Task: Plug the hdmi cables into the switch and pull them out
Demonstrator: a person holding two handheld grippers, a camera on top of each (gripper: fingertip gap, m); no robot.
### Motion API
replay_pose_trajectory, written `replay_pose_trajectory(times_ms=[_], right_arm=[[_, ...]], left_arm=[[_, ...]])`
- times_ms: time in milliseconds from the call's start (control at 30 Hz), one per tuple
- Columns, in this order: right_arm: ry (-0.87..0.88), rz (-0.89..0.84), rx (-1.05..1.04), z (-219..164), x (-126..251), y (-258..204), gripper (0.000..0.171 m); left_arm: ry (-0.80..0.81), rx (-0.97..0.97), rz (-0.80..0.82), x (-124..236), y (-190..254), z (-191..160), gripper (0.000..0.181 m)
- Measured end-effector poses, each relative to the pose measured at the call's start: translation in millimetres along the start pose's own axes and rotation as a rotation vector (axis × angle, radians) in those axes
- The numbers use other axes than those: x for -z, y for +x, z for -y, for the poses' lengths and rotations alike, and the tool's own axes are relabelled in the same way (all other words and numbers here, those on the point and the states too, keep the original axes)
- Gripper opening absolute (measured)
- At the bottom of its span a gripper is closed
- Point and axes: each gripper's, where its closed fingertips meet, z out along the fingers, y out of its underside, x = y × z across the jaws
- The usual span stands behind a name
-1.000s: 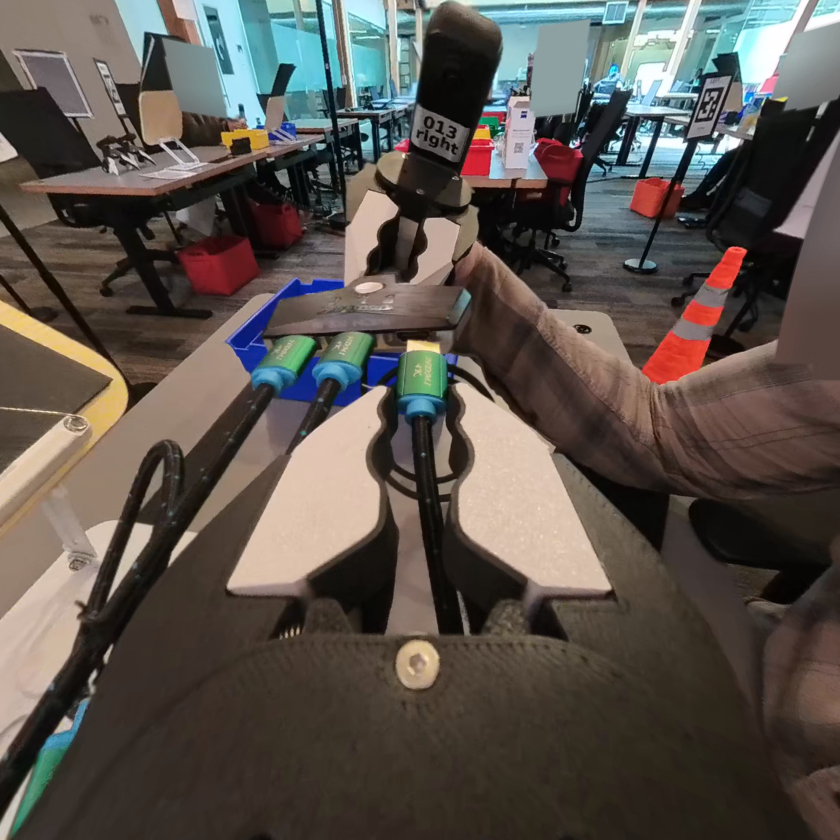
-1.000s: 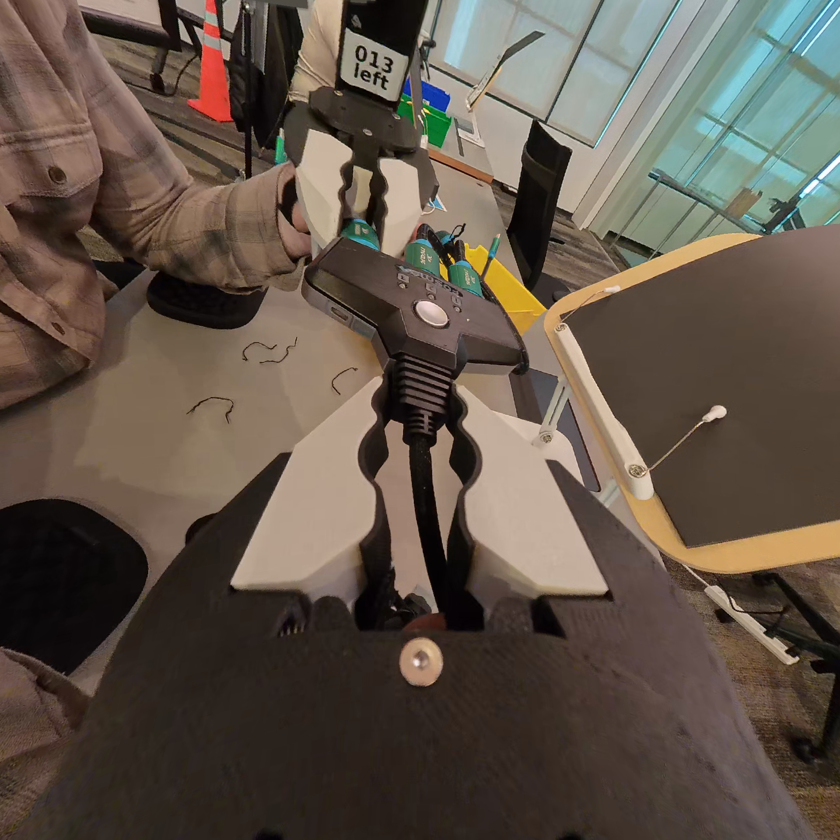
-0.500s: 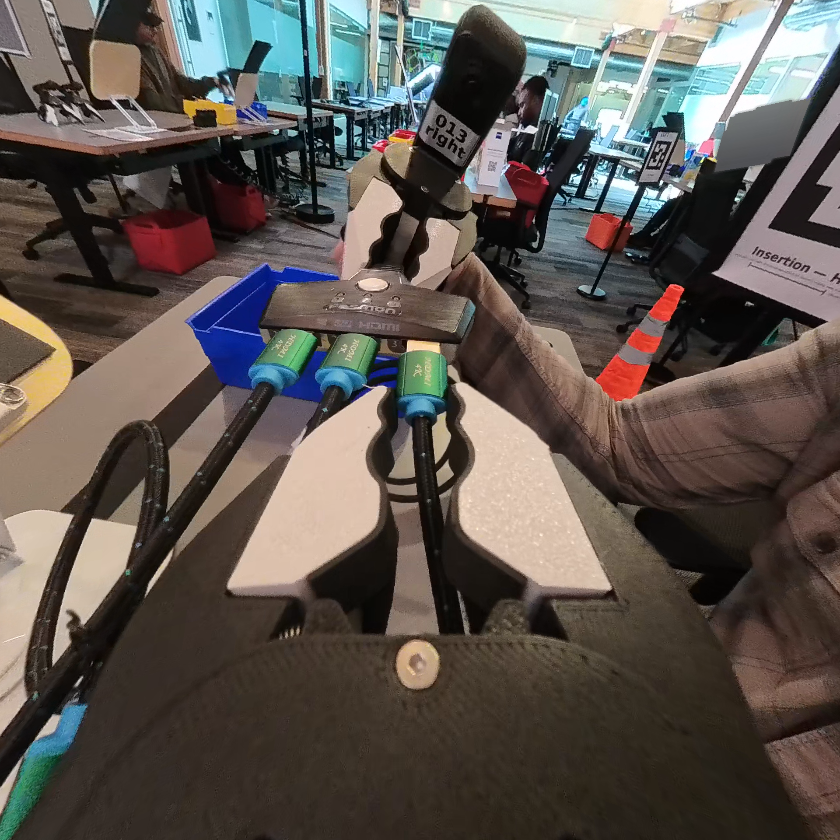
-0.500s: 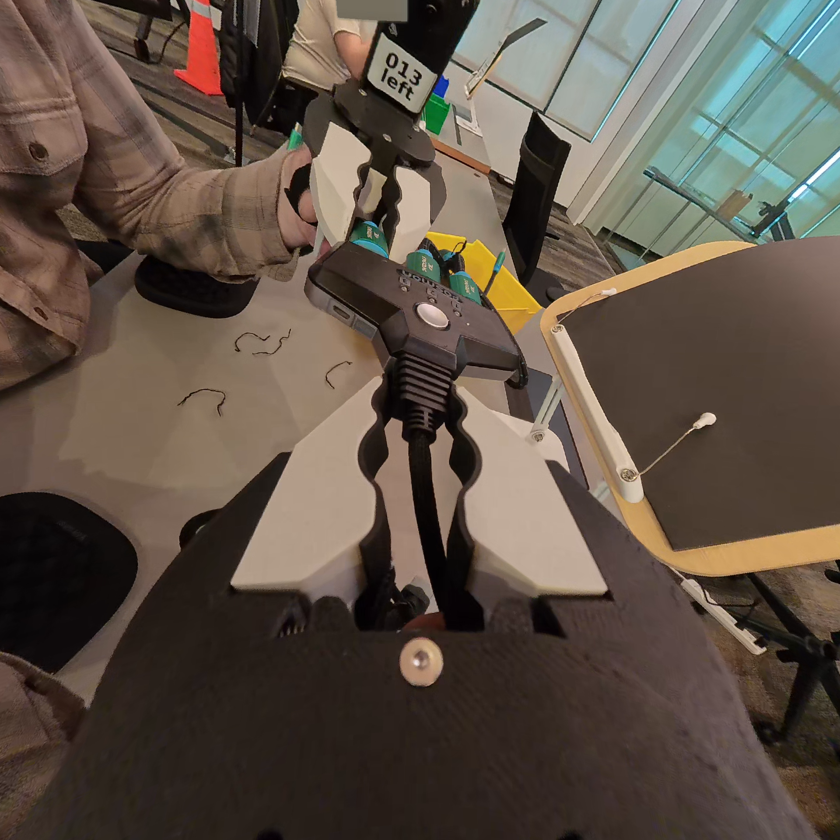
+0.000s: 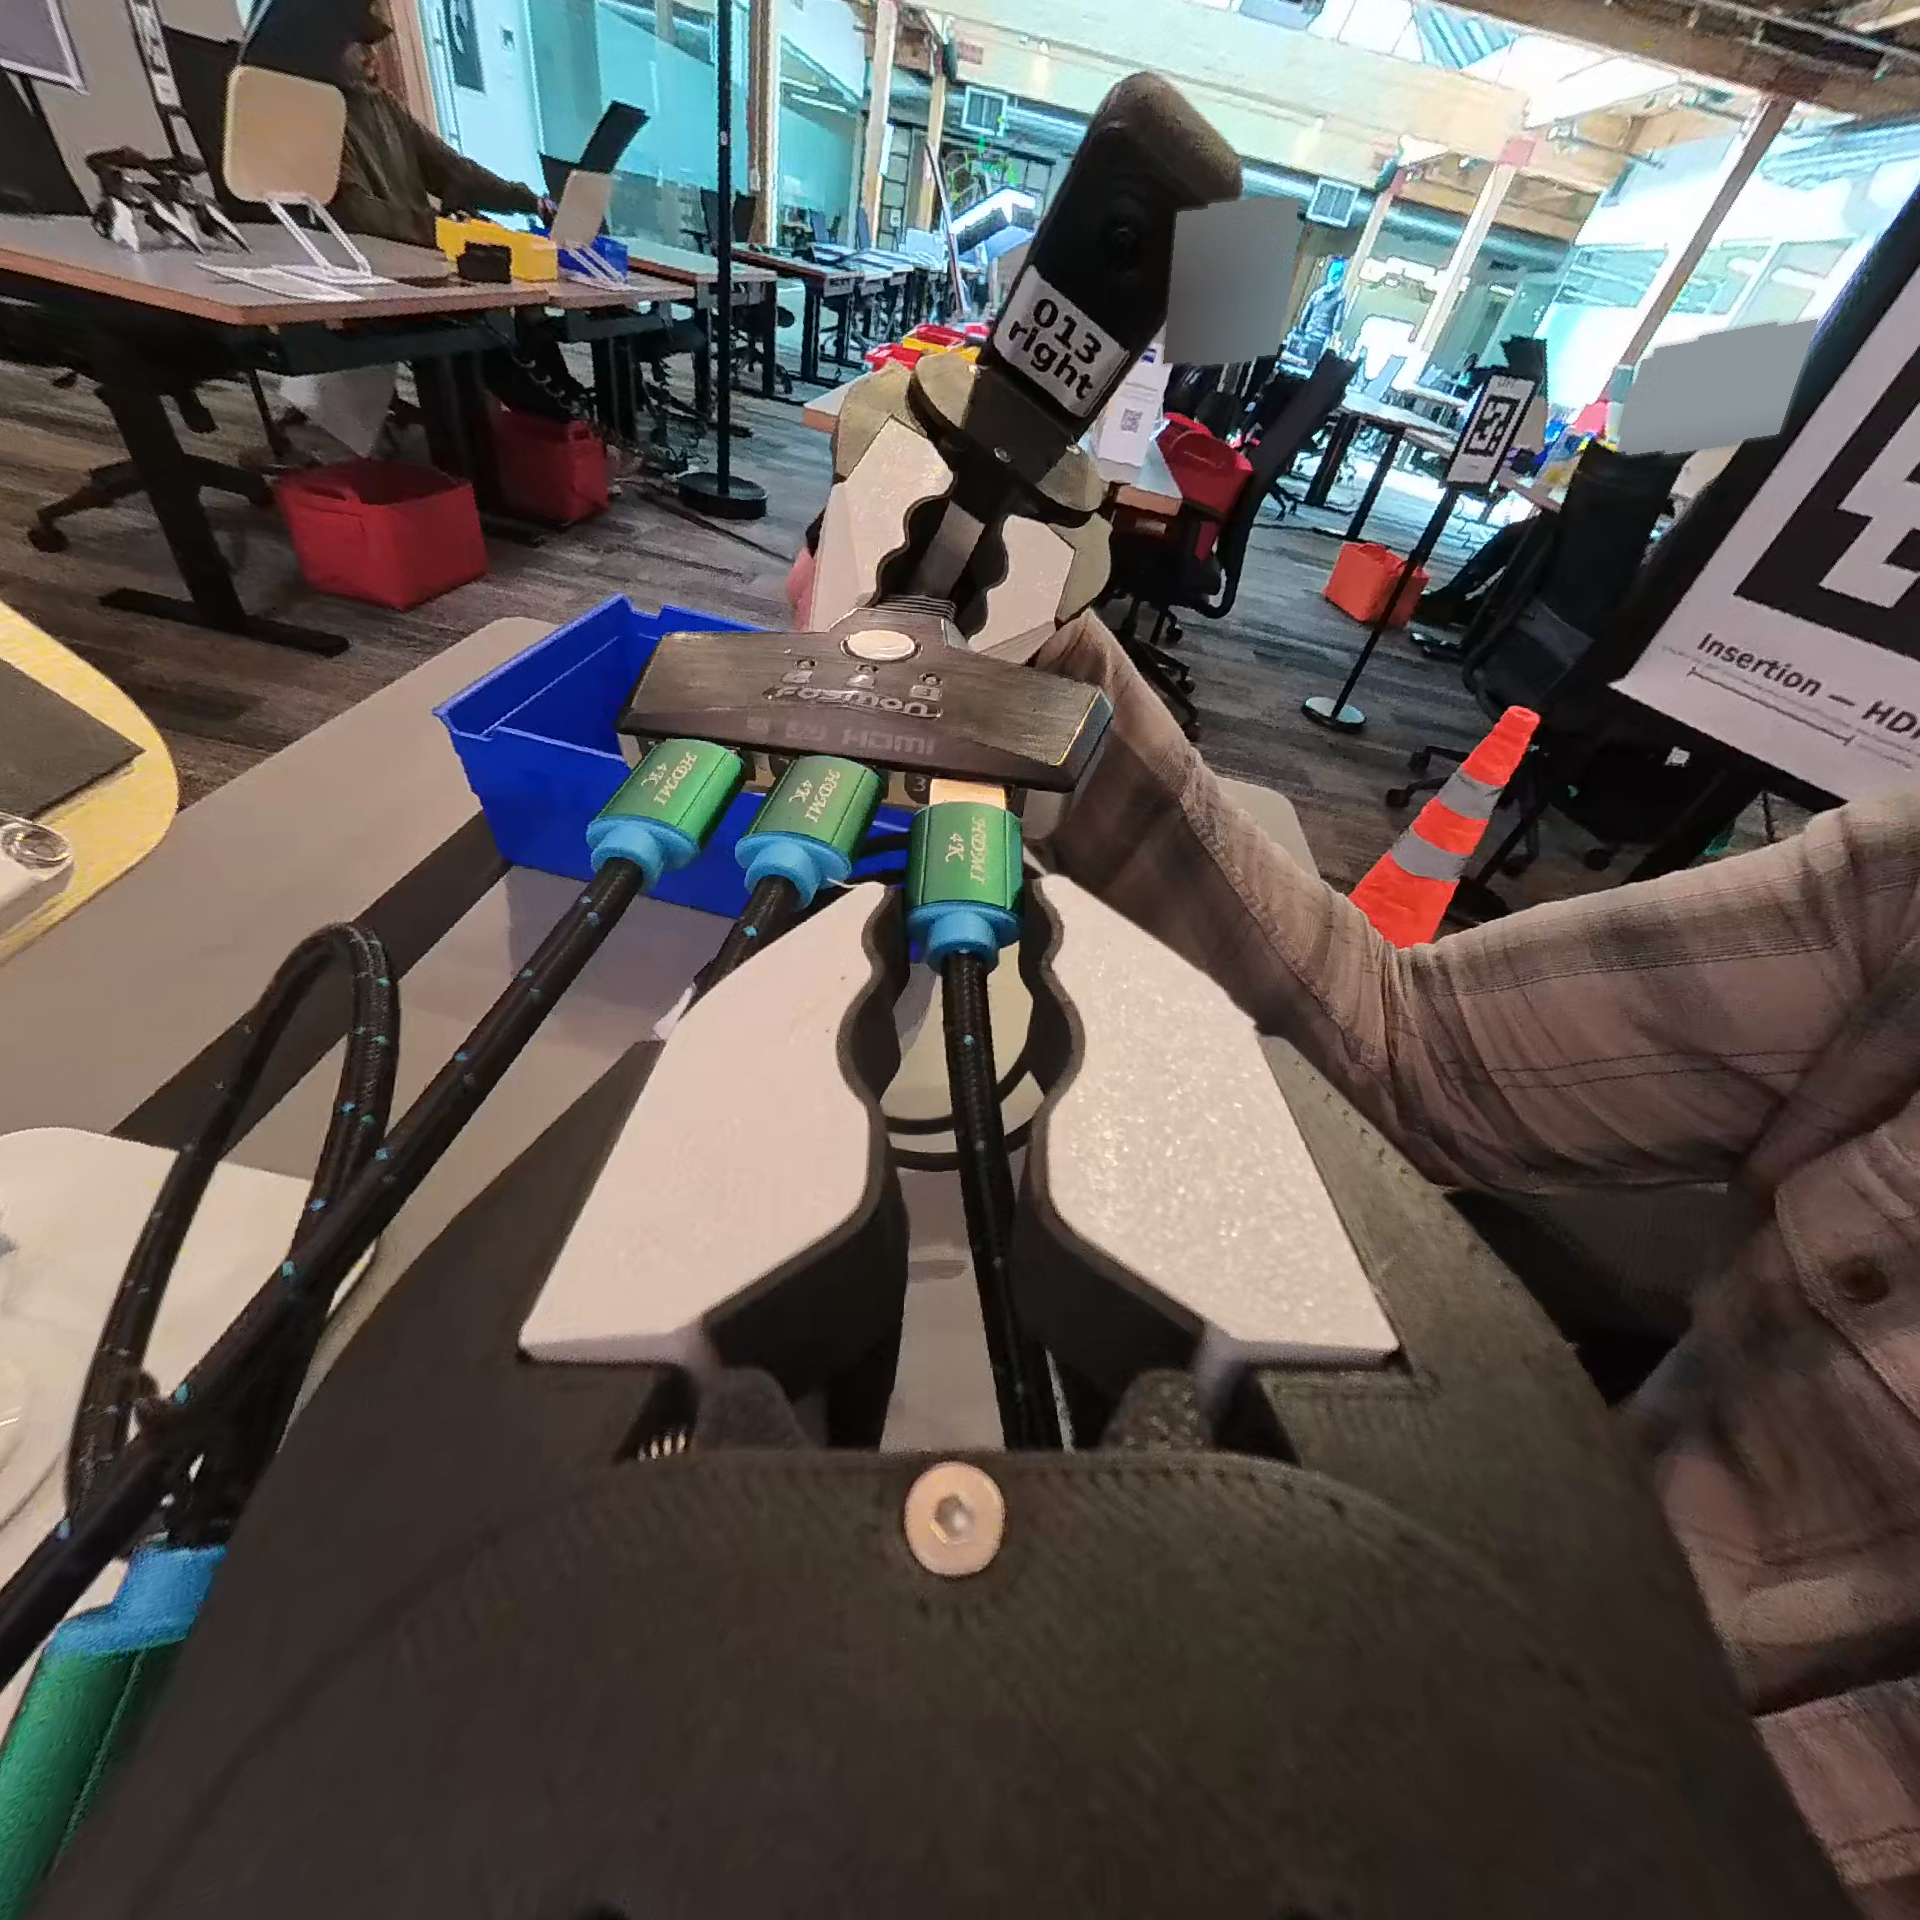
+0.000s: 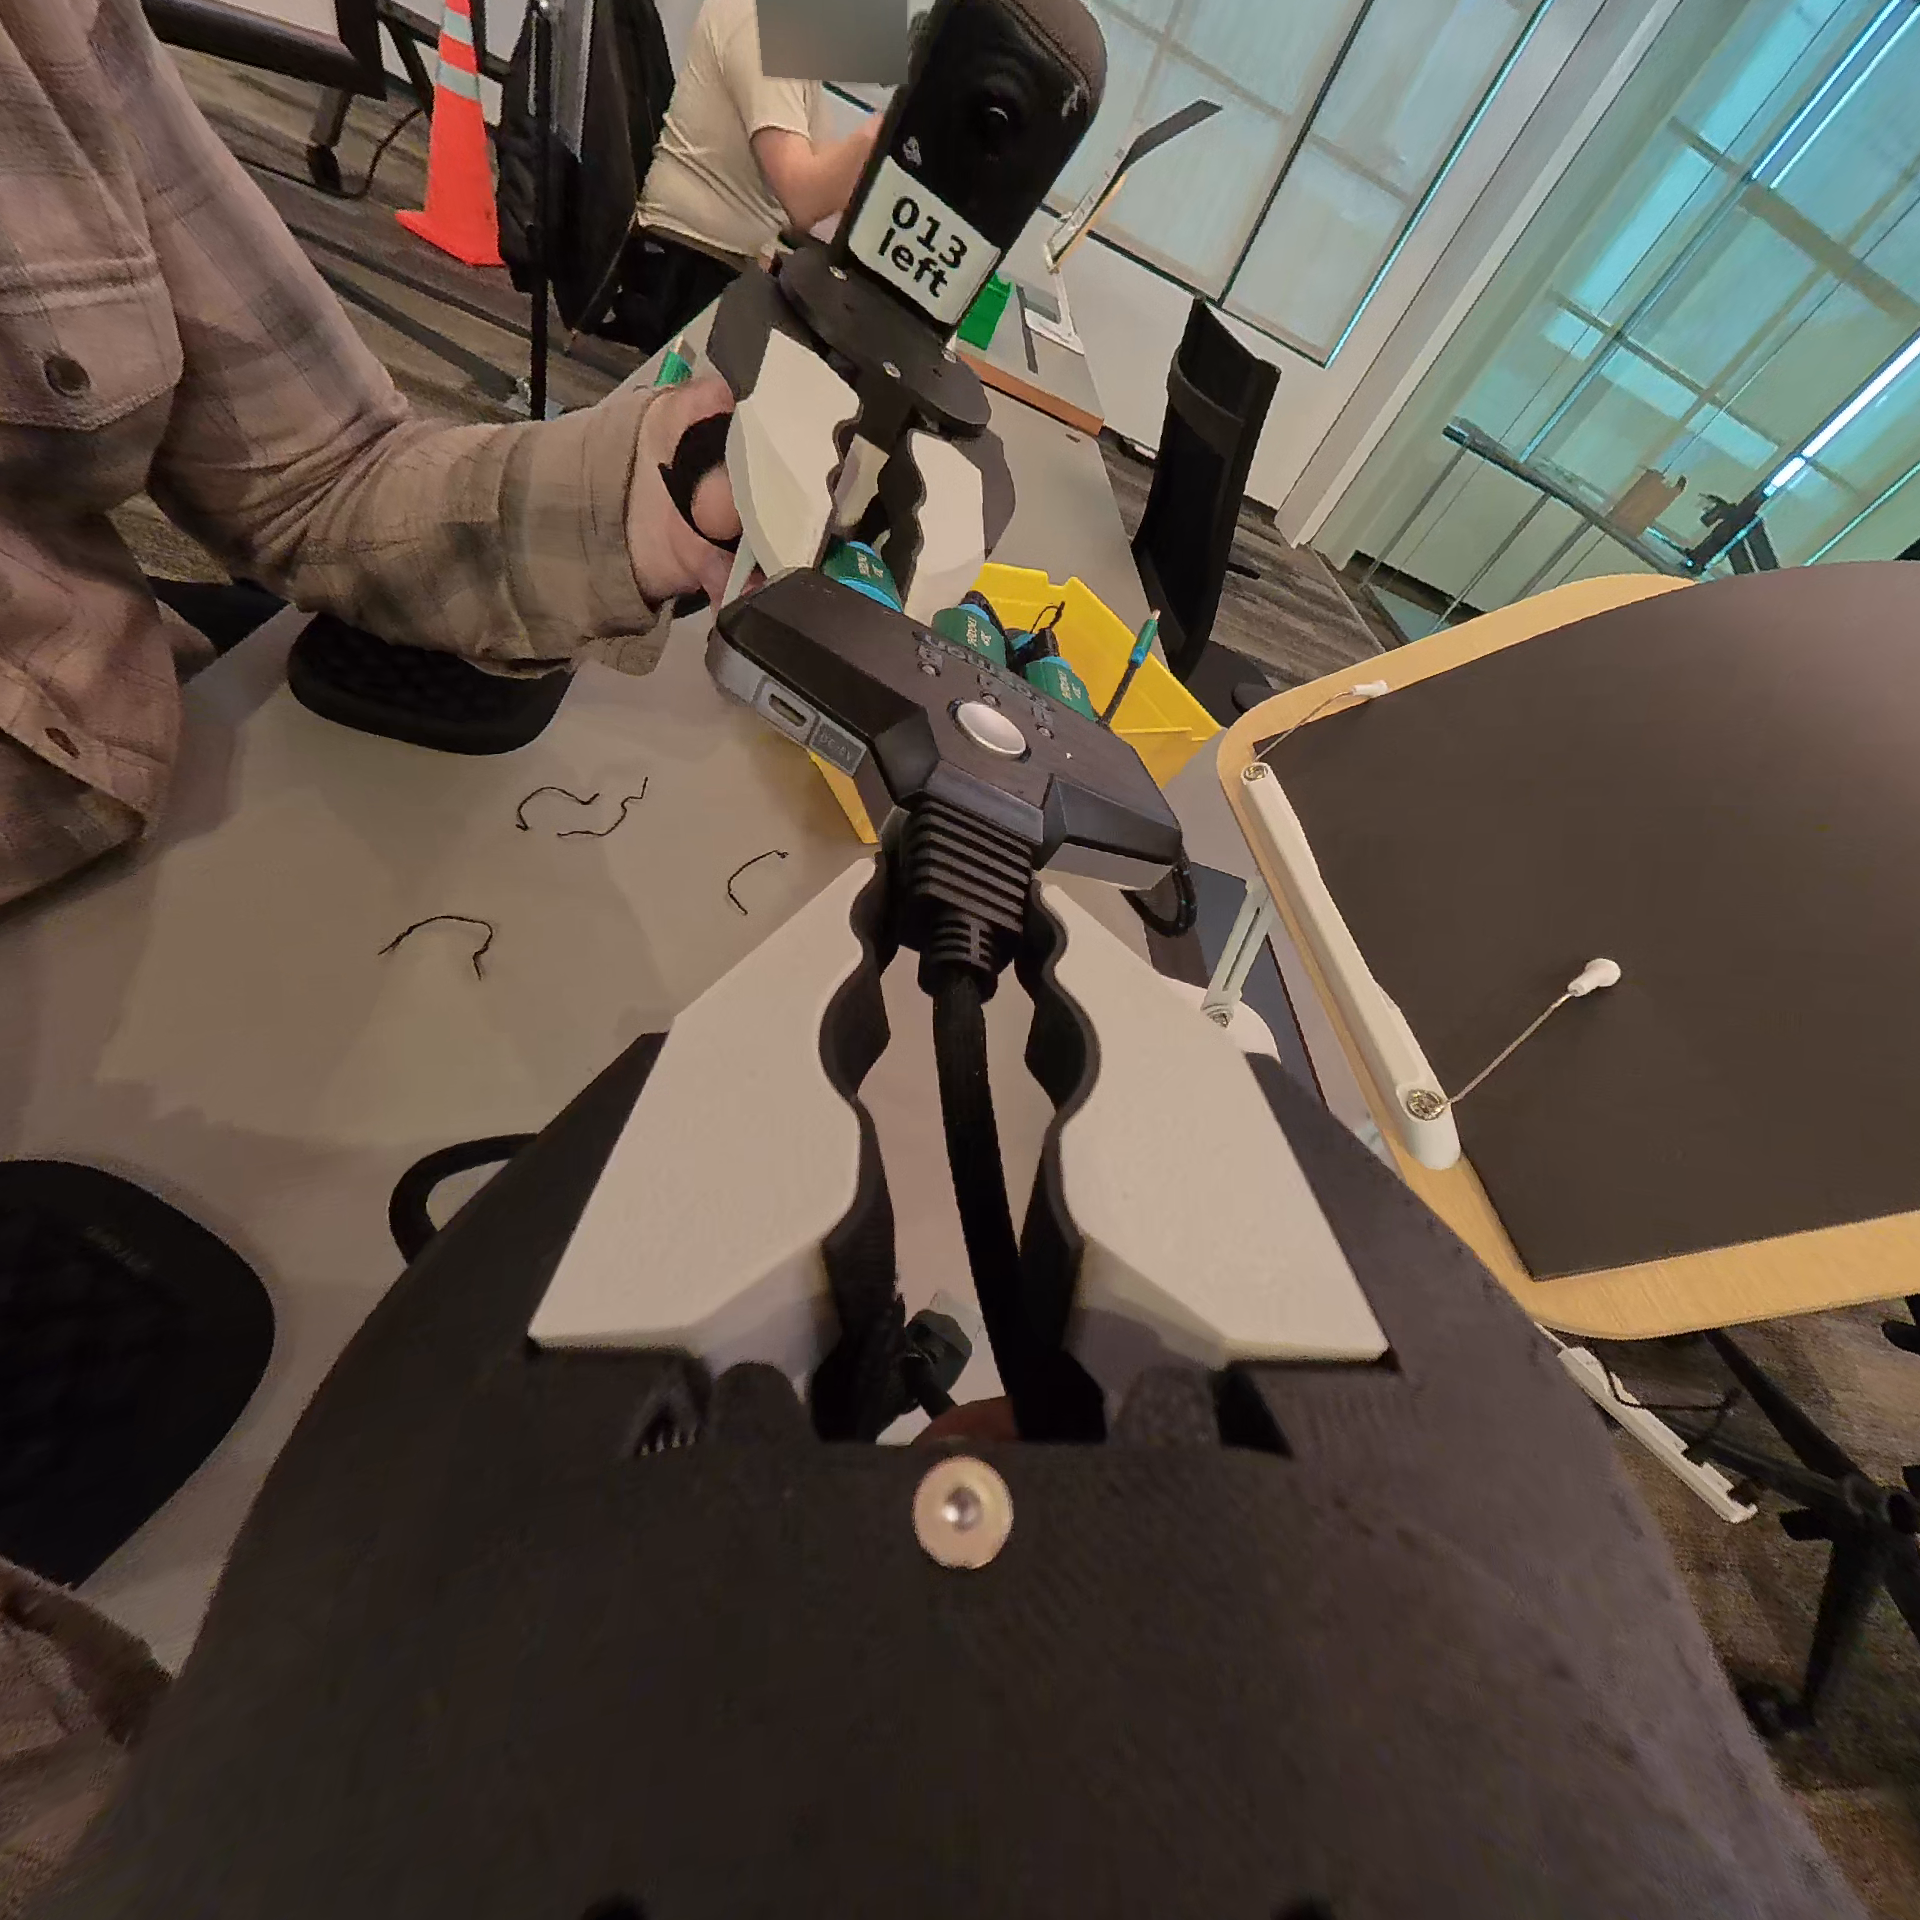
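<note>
The black HDMI switch (image 5: pixel 862 717) is held in the air between both grippers. My left gripper (image 5: pixel 961 914) is shut on the cable just behind a green HDMI plug (image 5: pixel 961 857). The plug's gold tip shows at the switch's right port. Two more green plugs (image 5: pixel 670 800) (image 5: pixel 816 810) sit in the other ports. My right gripper (image 6: pixel 961 904) is shut on the switch's ribbed cable collar (image 6: pixel 966 873). The switch (image 6: pixel 935 707) and the left gripper (image 6: pixel 873 520) show beyond it. The right gripper (image 5: pixel 956 561) shows behind the switch in the left wrist view.
A blue bin (image 5: pixel 540 727) stands on the grey table behind the switch, and a yellow bin (image 6: pixel 1132 686) beside it. A black board with a wooden edge (image 6: pixel 1610 935) lies to the right. Black wire scraps (image 6: pixel 436 930) and black pads (image 6: pixel 104 1351) lie on the table. A plaid sleeve (image 5: pixel 1351 997) reaches in.
Both grippers and the switch have swung together, so the background has shifted. In the right wrist view the switch has turned to the right. Both grips are unchanged.
</note>
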Motion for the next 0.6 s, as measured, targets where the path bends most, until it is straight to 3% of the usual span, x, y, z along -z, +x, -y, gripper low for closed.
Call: replay_pose_trajectory(times_ms=[600], right_arm=[[-0.032,0.005,0.035,2.1,-5.1,-5.8,0.020]], left_arm=[[-0.056,-0.072,-0.026,3.4,8.7,-4.7,0.021]])
